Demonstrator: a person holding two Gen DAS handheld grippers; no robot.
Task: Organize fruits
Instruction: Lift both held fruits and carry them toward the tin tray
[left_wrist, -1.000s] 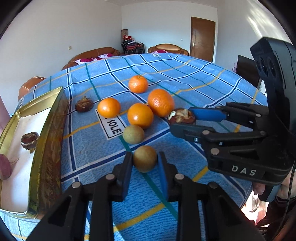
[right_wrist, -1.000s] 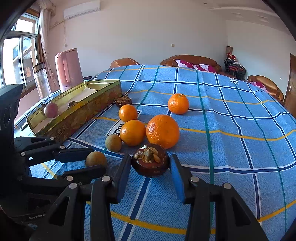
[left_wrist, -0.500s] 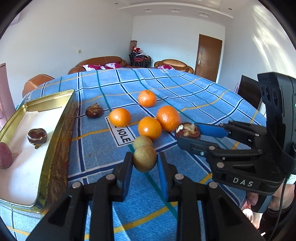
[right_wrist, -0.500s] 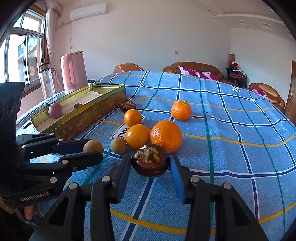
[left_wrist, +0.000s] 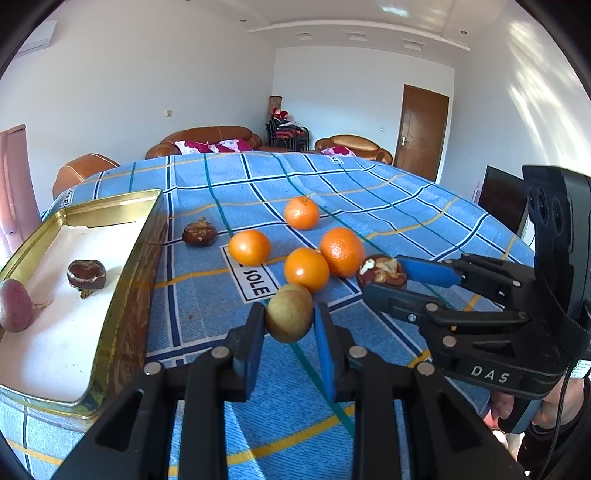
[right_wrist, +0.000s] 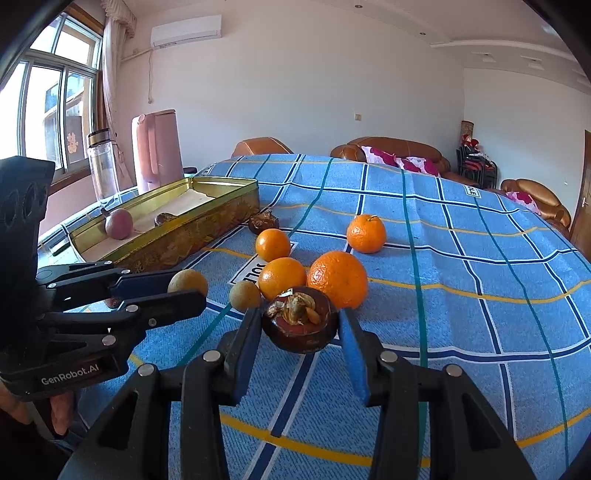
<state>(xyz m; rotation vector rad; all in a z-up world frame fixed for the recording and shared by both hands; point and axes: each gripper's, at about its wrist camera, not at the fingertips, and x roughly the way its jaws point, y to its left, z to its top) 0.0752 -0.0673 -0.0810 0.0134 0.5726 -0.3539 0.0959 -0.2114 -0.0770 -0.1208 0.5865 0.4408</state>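
A tan round fruit (left_wrist: 289, 316) is clamped in the left tongs (left_wrist: 289, 332), raised off the counter (left_wrist: 388, 206). A dark mangosteen (right_wrist: 300, 319) is gripped by the right tongs (right_wrist: 301, 347). Four oranges (right_wrist: 338, 277) are noted just beyond; a gold tin (left_wrist: 122, 273) is recorded left of the left tongs.

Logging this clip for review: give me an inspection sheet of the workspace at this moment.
Surface: blue checked cloth.
Job's things: four oranges; gold tin holding a mangosteen and a reddish fruit; another mangosteen beside the tin.
Clutter: pink jug, clear bottle.
Grippers: left claw holds a tan fruit; right claw grips a dark mangosteen.
Cables: thin wire.
Surroundings: sofas, door.
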